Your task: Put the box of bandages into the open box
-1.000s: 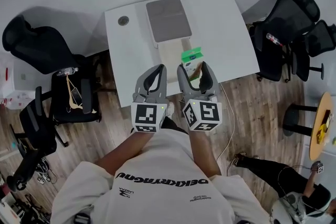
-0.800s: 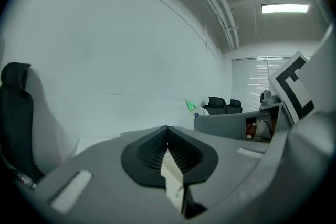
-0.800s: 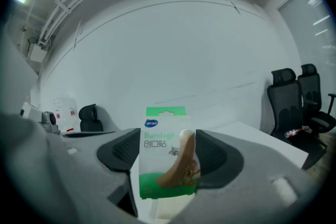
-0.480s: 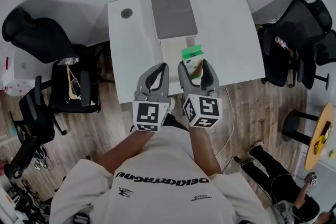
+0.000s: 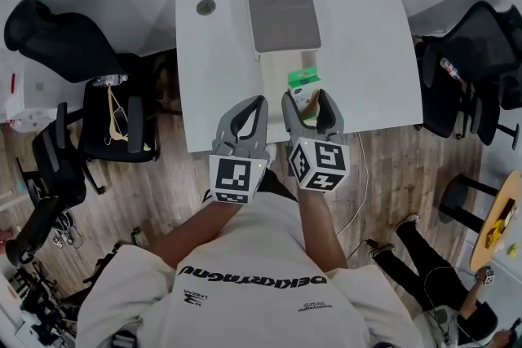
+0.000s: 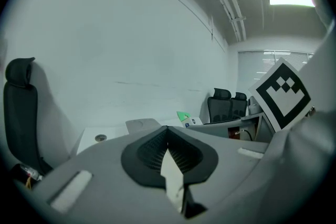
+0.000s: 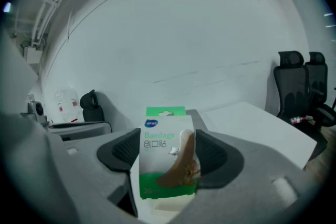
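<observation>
The green and white bandage box (image 5: 303,85) (image 7: 167,155) stands upright between the jaws of my right gripper (image 5: 306,98) (image 7: 168,139), which is shut on it. It hangs over the near end of the open box (image 5: 281,76), whose cream inside shows and whose grey lid (image 5: 283,12) lies flat beyond it. My left gripper (image 5: 259,101) (image 6: 167,128) is beside the right one, over the table's near part, jaws shut on nothing. In the left gripper view the bandage box (image 6: 184,117) peeks out past the grey lid (image 6: 140,124).
The white table (image 5: 220,77) has a round cable hole (image 5: 205,6) at its far left corner. Black office chairs stand to the left (image 5: 57,53) and to the right (image 5: 469,65). A wall runs behind the table; wooden floor lies below me.
Both grippers have reached a little farther over the table toward the open box. The bandage box stays held in the right gripper; the left stays shut.
</observation>
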The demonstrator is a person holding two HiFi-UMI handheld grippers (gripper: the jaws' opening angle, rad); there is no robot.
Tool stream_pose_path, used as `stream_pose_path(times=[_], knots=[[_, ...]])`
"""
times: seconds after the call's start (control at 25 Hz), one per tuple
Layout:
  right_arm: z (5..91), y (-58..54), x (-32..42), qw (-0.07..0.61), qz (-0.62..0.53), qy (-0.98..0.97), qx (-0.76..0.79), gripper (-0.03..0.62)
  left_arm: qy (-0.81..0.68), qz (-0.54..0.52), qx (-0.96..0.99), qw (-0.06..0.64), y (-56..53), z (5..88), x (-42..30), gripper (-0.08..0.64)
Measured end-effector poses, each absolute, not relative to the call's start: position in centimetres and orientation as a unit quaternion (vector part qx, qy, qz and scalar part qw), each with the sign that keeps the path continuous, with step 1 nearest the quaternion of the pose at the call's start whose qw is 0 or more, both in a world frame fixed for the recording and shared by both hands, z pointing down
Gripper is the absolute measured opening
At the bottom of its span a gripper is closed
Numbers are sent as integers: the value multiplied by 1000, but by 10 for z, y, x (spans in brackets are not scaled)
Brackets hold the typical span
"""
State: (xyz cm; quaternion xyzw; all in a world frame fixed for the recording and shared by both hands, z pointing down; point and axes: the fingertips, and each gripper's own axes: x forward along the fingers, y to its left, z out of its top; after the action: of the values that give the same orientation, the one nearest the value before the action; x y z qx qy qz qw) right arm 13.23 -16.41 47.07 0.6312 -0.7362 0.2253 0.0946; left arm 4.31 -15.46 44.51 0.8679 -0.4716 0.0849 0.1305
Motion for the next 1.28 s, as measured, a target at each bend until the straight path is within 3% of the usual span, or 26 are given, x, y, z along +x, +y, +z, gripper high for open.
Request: stream_pose_path(times=[1.28], knots=[[566,-188,135,164,279,-725,608,325,-493,129,847,154,-174,496,41,2]])
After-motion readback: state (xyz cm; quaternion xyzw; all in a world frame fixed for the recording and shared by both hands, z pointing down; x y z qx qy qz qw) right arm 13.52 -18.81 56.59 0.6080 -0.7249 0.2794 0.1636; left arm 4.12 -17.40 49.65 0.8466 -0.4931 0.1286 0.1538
